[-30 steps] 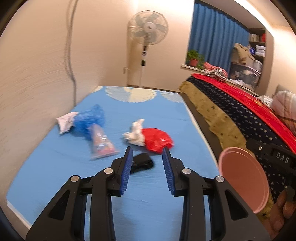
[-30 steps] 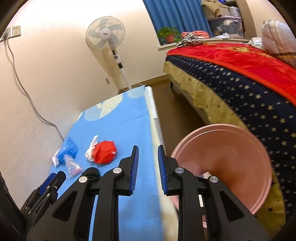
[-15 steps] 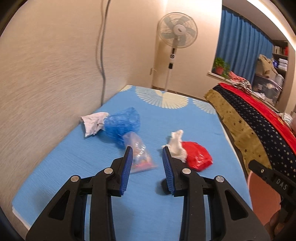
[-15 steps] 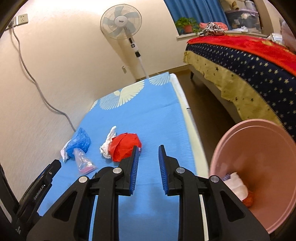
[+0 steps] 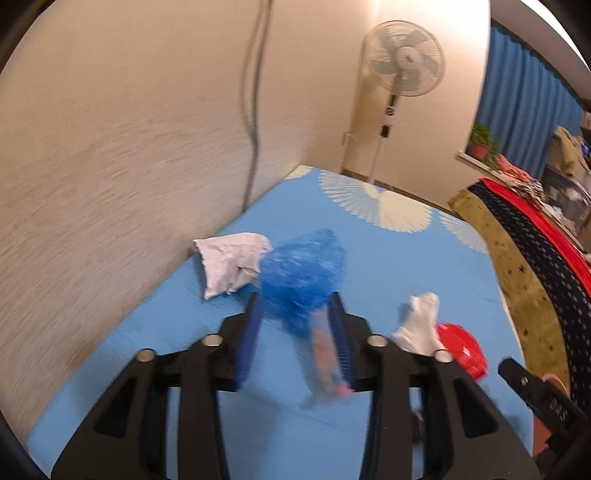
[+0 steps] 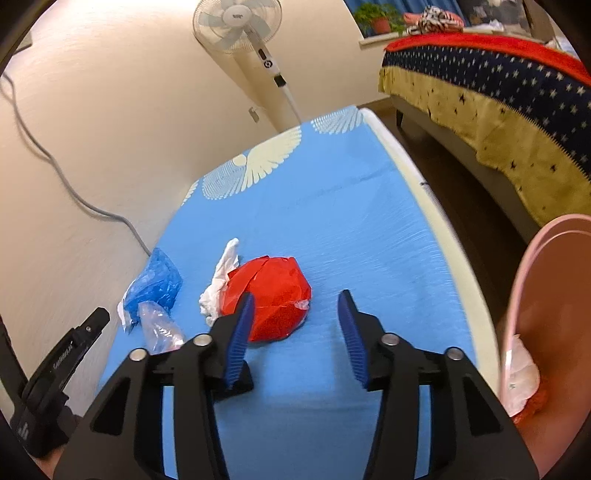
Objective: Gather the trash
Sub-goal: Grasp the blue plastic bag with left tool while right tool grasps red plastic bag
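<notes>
Several pieces of trash lie on a blue mattress (image 5: 388, 258). A blue plastic bag (image 5: 301, 266), a clear packet (image 5: 325, 358) and crumpled white paper (image 5: 231, 262) lie near the wall. My left gripper (image 5: 295, 332) is open, its jaws on either side of the blue bag and the clear packet. A red plastic wad (image 6: 271, 291) with a white wrapper (image 6: 221, 280) beside it lies mid-mattress. My right gripper (image 6: 295, 332) is open and empty, its left finger just in front of the red wad. A pink bin (image 6: 554, 332) with trash inside stands at the right.
The wall (image 5: 110, 147) with a hanging cable (image 5: 255, 110) runs along the mattress's left side. A standing fan (image 6: 240, 26) is at the far end. A bed with a starred blanket (image 6: 498, 92) lies across a floor gap on the right.
My left gripper has swung left and forward onto the blue bag and clear packet. My right gripper has opened wide and turned from the pink bin toward the red wad.
</notes>
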A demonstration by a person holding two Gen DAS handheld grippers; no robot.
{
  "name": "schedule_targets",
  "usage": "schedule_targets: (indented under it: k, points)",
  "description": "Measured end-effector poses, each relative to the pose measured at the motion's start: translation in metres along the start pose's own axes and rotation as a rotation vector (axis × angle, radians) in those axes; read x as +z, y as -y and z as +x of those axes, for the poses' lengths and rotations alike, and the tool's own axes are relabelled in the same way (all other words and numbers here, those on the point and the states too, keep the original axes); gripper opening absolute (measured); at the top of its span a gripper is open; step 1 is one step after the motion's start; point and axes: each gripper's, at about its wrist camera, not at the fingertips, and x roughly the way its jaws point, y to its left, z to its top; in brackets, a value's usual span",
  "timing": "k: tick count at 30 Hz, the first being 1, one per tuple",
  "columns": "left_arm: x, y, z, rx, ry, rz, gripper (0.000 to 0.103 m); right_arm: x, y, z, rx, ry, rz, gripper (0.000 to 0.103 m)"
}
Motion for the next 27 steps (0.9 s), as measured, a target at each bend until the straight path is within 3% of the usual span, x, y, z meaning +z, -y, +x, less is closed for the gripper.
schedule_targets:
  k: [4, 10, 11, 13, 16, 19, 27]
  points:
    - [0.009, -0.013, 0.025, 0.004, -0.031, -0.062, 0.056, 0.002, -0.002, 0.021, 0.008, -0.035, -0.002, 0.053]
    - [0.01, -0.017, 0.056, -0.03, -0.098, -0.13, 0.056, 0.006, -0.002, 0.038, 0.014, -0.081, -0.009, 0.053]
    - [0.009, -0.015, 0.061, -0.025, -0.11, -0.124, 0.053, 0.007, -0.003, 0.041, 0.015, -0.085, -0.015, 0.052]
    - [0.009, -0.009, 0.066, -0.003, -0.123, -0.087, 0.023, 0.008, -0.004, 0.043, 0.025, -0.089, -0.026, 0.044]
    - [0.009, -0.006, 0.071, -0.018, -0.14, -0.09, 0.007, 0.008, -0.007, 0.043, 0.047, -0.095, -0.056, 0.03]
    - [0.011, 0.001, 0.068, -0.011, -0.125, -0.051, 0.004, 0.008, -0.009, 0.038, 0.067, -0.078, -0.072, 0.022]
    - [0.021, 0.019, 0.033, -0.044, -0.071, 0.022, 0.004, 0.005, -0.012, 0.011, 0.058, -0.029, -0.065, 0.014]
